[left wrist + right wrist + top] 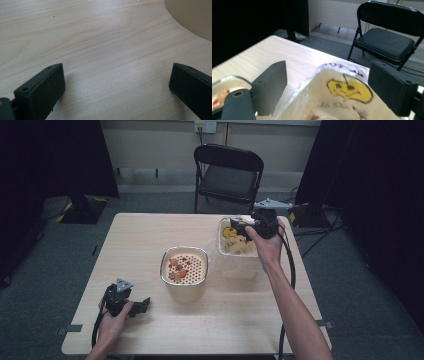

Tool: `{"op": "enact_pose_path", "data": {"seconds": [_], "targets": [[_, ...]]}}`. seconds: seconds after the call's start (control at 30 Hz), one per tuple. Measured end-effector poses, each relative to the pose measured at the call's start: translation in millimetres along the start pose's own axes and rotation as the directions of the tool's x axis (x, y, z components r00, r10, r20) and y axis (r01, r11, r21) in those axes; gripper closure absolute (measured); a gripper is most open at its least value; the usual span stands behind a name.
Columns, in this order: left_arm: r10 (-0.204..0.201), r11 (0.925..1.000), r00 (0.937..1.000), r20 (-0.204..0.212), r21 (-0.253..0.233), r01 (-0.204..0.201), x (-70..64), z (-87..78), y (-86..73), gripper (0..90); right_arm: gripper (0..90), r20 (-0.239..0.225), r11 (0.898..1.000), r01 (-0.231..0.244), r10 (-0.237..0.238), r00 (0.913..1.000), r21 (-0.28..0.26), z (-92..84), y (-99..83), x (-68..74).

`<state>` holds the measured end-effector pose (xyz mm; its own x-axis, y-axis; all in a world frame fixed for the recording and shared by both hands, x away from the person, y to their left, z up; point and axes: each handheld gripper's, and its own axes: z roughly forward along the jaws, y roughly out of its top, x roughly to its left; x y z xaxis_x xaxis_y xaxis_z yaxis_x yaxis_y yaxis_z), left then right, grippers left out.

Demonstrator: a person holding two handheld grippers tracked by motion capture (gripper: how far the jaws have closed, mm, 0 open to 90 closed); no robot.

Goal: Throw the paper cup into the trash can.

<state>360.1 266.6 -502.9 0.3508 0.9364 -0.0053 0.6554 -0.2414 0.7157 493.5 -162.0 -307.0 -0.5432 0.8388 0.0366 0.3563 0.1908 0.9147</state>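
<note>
My right gripper [239, 225] hangs over the bag [235, 245] at the upper right of the surface [140, 235], its jaws apart with nothing pressed between them. The bag is clear, crinkly plastic printed with a yellow smiley face [349, 90] and dark lettering, its mouth open toward me and pale pieces inside. My left gripper [142, 304] rests at the lower left of the high view, jaws wide apart over bare wood, and a cream bowl [184, 270] with a perforated insert holding reddish bits sits mid-frame.
</note>
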Motion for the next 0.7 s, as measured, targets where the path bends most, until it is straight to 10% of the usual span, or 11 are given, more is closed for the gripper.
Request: {"op": "enact_pose_path", "data": {"seconds": [0.7], "targets": [[0.001,1.0000,1.0000,-0.001,0.001,-0.001,0.1,0.0,0.1,0.0,16.2,0.003,0.998,-0.048,0.048,0.9988,0.030,-88.7,-80.7,20.7]]}}
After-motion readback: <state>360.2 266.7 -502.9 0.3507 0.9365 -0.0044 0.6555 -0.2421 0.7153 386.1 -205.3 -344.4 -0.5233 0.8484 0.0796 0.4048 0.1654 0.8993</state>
